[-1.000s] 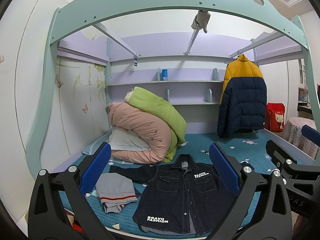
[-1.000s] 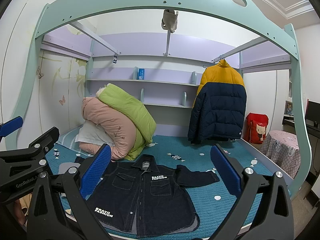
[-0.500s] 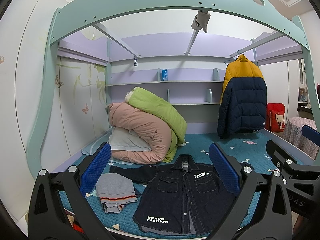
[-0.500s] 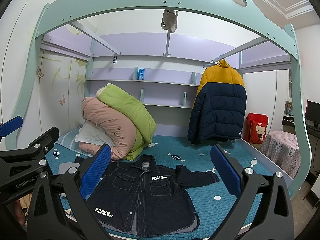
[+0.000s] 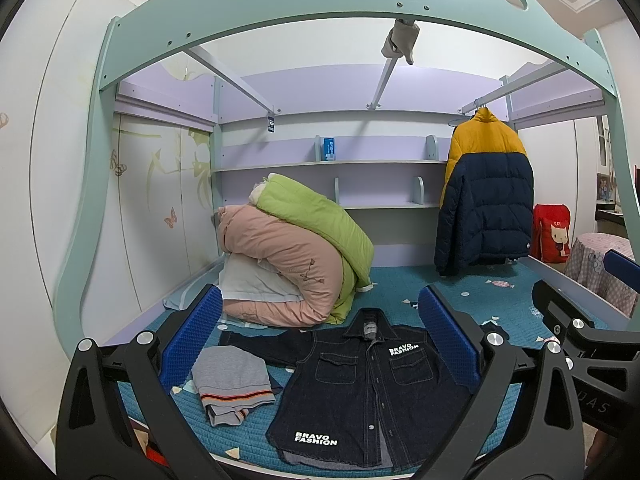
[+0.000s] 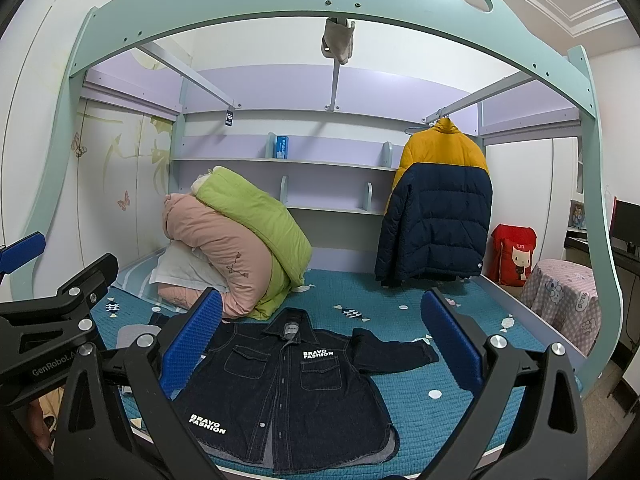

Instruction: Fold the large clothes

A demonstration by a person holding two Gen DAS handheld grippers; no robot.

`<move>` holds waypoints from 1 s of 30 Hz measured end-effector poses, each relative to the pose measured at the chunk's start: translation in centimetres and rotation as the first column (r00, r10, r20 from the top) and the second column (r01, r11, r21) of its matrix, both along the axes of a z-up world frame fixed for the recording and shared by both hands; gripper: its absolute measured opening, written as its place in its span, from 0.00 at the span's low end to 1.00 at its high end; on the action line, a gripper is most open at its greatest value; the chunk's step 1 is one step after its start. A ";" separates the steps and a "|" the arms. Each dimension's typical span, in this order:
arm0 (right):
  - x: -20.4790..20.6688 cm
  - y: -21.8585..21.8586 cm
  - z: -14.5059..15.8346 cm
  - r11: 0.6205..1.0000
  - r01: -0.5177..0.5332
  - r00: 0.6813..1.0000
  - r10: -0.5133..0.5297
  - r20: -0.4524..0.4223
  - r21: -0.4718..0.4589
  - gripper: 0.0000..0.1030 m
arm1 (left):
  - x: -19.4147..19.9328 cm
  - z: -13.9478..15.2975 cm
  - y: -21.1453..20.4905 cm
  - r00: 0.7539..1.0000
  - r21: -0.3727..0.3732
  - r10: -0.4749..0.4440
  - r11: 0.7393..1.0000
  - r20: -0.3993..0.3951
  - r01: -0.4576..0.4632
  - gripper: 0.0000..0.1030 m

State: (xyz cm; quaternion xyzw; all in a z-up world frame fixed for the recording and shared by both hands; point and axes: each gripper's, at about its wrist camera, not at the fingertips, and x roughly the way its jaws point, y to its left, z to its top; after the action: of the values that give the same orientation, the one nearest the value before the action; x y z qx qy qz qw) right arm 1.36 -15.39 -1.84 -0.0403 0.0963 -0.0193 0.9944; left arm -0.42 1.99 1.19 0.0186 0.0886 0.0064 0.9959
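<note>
Nothing has shifted over the last second, so folding has not begun: the denim jacket [image 6: 288, 392] lies spread flat, front up, on the teal bed [image 6: 440, 392]. Left gripper [image 5: 320, 344] and right gripper [image 6: 322, 344] stay hovering, jaws wide apart and empty. The jacket's left sleeve hides behind the folded grey garment [image 5: 232, 380].

Dark denim jacket [image 5: 372, 384] lies on matt quilted cloth bedspread [image 6: 440, 412].
</note>
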 end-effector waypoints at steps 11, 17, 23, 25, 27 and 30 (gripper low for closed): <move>0.8 0.0 -0.3 1.000 0.001 1.000 -0.001 -0.017 0.007 0.93 | 0.8 -0.5 0.1 1.000 0.008 0.003 1.000 -0.015 -0.002 0.95; 1.6 0.0 -0.8 1.000 0.000 0.999 0.001 -0.035 0.014 0.93 | 1.7 -1.1 0.1 1.000 0.015 0.004 1.000 -0.031 -0.003 0.95; 3.4 -0.2 -1.9 1.000 -0.003 0.997 0.005 -0.073 0.024 0.93 | 3.5 -2.2 -0.4 0.998 0.027 0.009 1.000 -0.066 -0.007 0.95; 4.4 -0.3 -2.4 0.999 -0.005 0.995 0.008 -0.095 0.035 0.93 | 4.5 -2.8 -0.4 0.996 0.030 0.007 1.000 -0.087 -0.004 0.95; 5.5 -0.4 -3.2 0.999 -0.004 0.992 0.010 -0.124 0.048 0.93 | 5.5 -3.6 -0.5 0.994 0.036 0.007 0.999 -0.111 -0.004 0.95; 7.4 -0.5 -4.6 0.999 0.000 0.984 0.009 -0.176 0.054 0.93 | 7.7 -5.1 -0.7 0.988 0.049 0.012 0.999 -0.157 -0.004 0.95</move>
State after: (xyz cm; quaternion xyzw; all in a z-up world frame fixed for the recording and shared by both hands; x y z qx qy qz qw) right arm 8.76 -15.89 -6.46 -0.0155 0.1844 -0.0109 0.9827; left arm 7.25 1.29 -3.91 0.0430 0.1665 0.0110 0.9850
